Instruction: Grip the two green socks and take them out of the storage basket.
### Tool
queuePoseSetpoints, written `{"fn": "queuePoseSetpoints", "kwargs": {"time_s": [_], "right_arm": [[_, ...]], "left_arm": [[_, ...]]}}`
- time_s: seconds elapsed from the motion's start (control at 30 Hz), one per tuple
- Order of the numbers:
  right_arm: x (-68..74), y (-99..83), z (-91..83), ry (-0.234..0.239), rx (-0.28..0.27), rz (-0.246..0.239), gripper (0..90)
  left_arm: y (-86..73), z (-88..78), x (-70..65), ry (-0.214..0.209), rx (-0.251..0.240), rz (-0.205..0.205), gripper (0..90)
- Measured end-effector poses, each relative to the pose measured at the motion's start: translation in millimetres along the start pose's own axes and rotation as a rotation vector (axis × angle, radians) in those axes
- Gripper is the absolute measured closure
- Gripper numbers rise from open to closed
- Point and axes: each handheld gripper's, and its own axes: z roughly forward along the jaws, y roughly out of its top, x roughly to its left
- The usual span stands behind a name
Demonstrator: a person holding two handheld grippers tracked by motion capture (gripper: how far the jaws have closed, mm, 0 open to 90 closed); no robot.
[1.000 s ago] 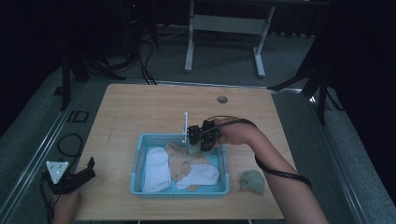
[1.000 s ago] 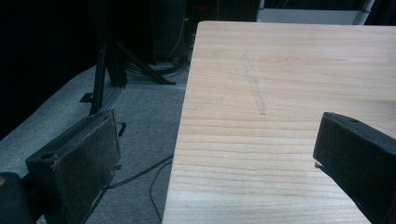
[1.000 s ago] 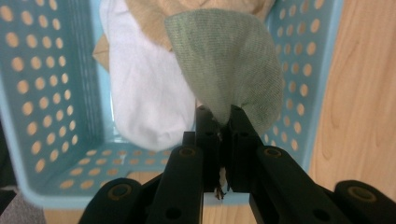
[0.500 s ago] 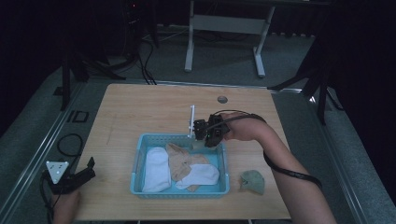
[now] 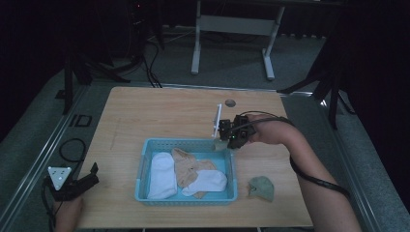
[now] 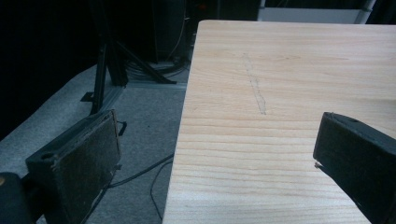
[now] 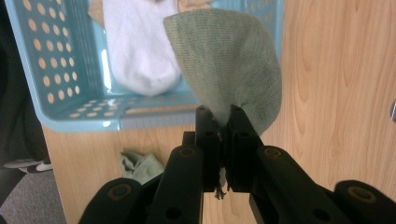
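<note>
Right gripper is clamped tight on a green sock, jaws pressed together with the cloth pinched between them, the sock bulging out beyond the tips. In the high view that gripper hangs at the far right corner of the blue basket, the sock dangling right at its tips over the rim. Past the sock sits the basket with a white sock inside; a tan sock lies in there too. A second green sock rests on the table, nearer the person than the gripper, just outside the basket. Left gripper sits spread wide and empty at the table's edge, well apart from the basket.
</note>
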Motion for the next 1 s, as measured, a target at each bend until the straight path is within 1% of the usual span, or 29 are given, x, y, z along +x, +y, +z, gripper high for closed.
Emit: {"fn": "queuePoseSetpoints", "kwargs": {"time_s": [0.2, 0.27, 0.37, 0.53, 0.63, 0.77, 0.9, 1.0], "right_arm": [[-2.3, -21.6, -2.3, -0.008, 0.003, 0.034, 85.5], [-2.4, -29.6, -2.2, -0.021, 0.008, 0.04, 85.5], [-3.2, -41.2, -2.0, -0.01, -0.007, 0.065, 85.5], [-4.6, -61.9, -0.5, -0.012, 0.008, 0.098, 85.5], [-4.8, -75.6, 0.0, -0.009, 0.0, 0.129, 85.5], [-5.8, -85.8, 4.7, -0.002, 0.011, 0.146, 85.5], [-7.4, -90.5, 10.2, 0.004, 0.005, 0.148, 85.5], [-9.4, -93.5, 18.3, 0.009, 0.002, 0.157, 85.5]], "left_arm": [[0.0, 0.0, -0.1, 0.001, 0.0, 0.001, 0.7], [0.1, 0.1, -0.1, 0.002, 0.002, 0.0, 0.8], [0.1, 0.1, -0.2, 0.002, 0.001, -0.001, 0.7], [0.0, 0.0, 0.0, 0.002, 0.001, 0.0, 0.7], [0.0, 0.0, 0.0, 0.002, 0.002, -0.001, 0.7], [0.0, -0.1, -0.1, 0.003, 0.001, 0.001, 0.7], [0.0, -0.1, -0.1, 0.003, 0.0, -0.001, 0.7], [-0.1, -0.4, 0.0, 0.003, -0.001, -0.001, 0.7]]}}
